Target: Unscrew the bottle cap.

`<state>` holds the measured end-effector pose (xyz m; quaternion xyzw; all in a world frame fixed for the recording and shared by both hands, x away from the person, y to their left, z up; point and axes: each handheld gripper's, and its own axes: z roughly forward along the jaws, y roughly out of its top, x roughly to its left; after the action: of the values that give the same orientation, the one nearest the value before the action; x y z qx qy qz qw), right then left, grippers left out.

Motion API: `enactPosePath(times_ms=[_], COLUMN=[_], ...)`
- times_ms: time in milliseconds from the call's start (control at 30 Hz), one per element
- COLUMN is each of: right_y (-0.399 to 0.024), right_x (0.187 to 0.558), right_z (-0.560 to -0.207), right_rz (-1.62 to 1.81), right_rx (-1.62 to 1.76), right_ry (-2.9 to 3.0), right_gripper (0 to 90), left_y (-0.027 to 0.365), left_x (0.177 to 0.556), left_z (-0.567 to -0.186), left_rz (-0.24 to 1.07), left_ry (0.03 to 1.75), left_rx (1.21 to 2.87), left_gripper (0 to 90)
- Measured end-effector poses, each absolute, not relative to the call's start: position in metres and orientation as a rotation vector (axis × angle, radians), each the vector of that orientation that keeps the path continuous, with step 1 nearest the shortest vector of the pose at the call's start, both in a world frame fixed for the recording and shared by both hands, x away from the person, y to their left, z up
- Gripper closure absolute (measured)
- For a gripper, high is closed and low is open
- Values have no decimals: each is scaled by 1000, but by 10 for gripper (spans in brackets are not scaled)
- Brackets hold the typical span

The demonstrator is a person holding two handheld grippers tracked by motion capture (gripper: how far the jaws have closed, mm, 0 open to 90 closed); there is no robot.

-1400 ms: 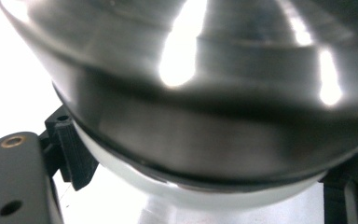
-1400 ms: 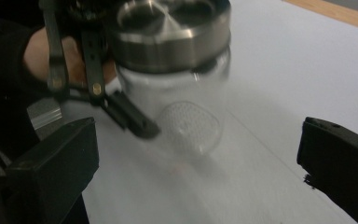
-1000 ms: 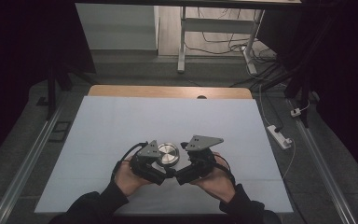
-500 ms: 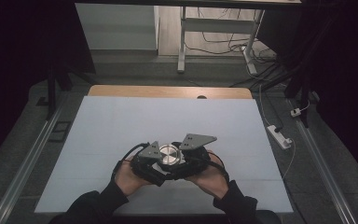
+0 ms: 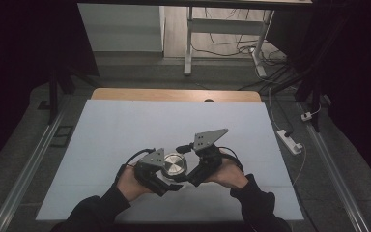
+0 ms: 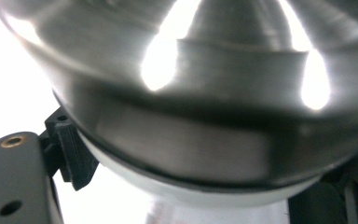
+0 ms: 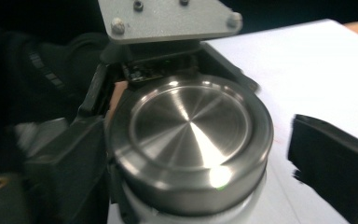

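A round steel lid (image 5: 175,164) atop a white container, low over the table's (image 5: 125,125) near edge, is clamped by the left gripper (image 5: 166,175); the right gripper (image 5: 189,175), jaws apart, is positioned just beside it, on its right.

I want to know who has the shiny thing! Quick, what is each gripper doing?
Left gripper: shut on the round metal container.
Right gripper: open, around the container's lid, not clamped.

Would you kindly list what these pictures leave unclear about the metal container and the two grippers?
- Metal container: lower body hidden by both grippers, high view.
- Left gripper: jaw contact hidden behind the blurred container, left gripper view.
- Right gripper: one jaw blurred beside the container, right gripper view; closure unclear.
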<state>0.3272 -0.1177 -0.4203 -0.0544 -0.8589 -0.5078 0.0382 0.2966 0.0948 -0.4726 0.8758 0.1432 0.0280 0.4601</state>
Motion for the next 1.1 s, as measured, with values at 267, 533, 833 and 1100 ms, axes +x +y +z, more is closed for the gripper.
enactPosePath(times_ms=[267, 533, 833, 1100], right_y=[-106, -95, -114, -122], right_x=[301, 288, 302, 310], right_z=[-409, -412, -408, -409], right_rz=[-1584, -1646, -1620, -1635], right_rx=[-559, -608, -174, -142], right_ry=[-2861, -2929, -2704, -2575], right_gripper=[75, 193, 196, 46], left_y=[96, 91, 95, 92], left_x=[299, 295, 292, 288], left_z=[-473, -472, -467, -463], left_rz=[161, 159, -39, 27], left_ry=[531, 510, 176, 216], left_rx=[2150, 2162, 2161, 2162], left_gripper=[155, 155, 155, 155])
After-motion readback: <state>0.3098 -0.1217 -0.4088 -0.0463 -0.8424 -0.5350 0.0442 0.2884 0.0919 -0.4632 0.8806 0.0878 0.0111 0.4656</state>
